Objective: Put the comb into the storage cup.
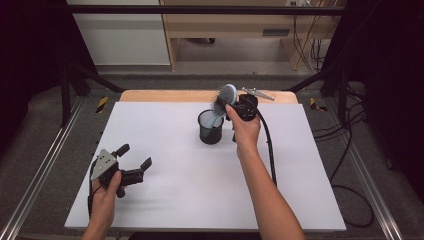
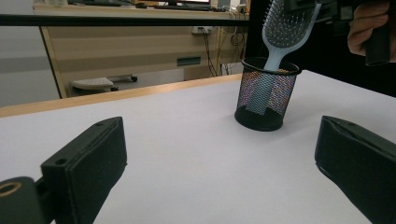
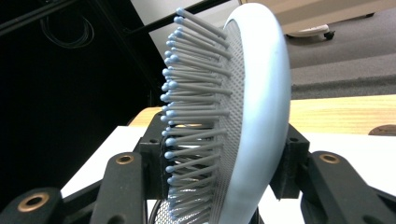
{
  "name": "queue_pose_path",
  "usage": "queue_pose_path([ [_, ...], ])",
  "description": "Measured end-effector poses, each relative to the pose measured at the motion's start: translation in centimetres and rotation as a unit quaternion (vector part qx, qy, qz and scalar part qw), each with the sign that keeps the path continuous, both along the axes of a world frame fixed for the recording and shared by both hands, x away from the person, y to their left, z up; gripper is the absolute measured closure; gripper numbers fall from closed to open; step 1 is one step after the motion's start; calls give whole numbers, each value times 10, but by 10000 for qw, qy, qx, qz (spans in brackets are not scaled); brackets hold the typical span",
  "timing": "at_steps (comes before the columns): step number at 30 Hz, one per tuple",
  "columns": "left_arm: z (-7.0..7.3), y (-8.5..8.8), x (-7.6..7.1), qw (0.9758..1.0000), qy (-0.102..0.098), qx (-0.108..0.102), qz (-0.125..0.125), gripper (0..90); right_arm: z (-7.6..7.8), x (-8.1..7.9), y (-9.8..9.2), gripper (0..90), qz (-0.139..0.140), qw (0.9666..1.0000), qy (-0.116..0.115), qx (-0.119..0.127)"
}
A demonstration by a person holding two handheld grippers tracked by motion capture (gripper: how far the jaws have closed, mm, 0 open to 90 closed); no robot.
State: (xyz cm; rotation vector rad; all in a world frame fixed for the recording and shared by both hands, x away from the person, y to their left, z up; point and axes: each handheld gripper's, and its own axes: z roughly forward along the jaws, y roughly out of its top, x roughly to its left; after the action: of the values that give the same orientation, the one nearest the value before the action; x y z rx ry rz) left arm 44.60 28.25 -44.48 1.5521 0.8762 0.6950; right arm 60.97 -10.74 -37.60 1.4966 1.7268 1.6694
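With the left gripper point(image 1: 134, 162) idle and open, the right gripper point(image 1: 231, 107), clamped on the hairbrush point(image 1: 224, 100) head, needed to lower straight so the handle settled into the mesh cup point(image 1: 210, 127).

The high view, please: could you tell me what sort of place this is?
Probably a lab or office set up for recording: a white-topped table in a black frame, pale wooden furniture behind, cables on grey floor.

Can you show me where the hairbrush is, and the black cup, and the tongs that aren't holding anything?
hairbrush point(image 3: 254, 107), right gripper view, on its pale blue back.
black cup point(image 2: 267, 95), left gripper view, on its mesh wall.
left tongs point(image 1: 134, 161), high view, midway between the fingertips.
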Motion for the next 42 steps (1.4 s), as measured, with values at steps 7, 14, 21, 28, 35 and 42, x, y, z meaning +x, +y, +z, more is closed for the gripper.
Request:
queue_pose_path([
  [7,0,0,0,10000,6,-3,4,24,-3,2,0,499,-3,10000,89,10],
  [14,0,0,0,10000,7,-6,-1,24,-9,5,-5,493,-63,9997,179,182],
  [21,0,0,0,10000,11,-3,-12,24,-11,6,-11,475,-118,9989,288,341],
  [28,0,0,0,10000,13,-7,-7,24,-12,7,-12,453,-118,9987,320,383],
  [35,0,0,0,10000,10,-5,-15,24,-13,7,-16,440,-131,9985,378,384],
  [42,0,0,0,10000,19,-5,-26,24,-14,7,-16,421,-110,9983,384,427],
])
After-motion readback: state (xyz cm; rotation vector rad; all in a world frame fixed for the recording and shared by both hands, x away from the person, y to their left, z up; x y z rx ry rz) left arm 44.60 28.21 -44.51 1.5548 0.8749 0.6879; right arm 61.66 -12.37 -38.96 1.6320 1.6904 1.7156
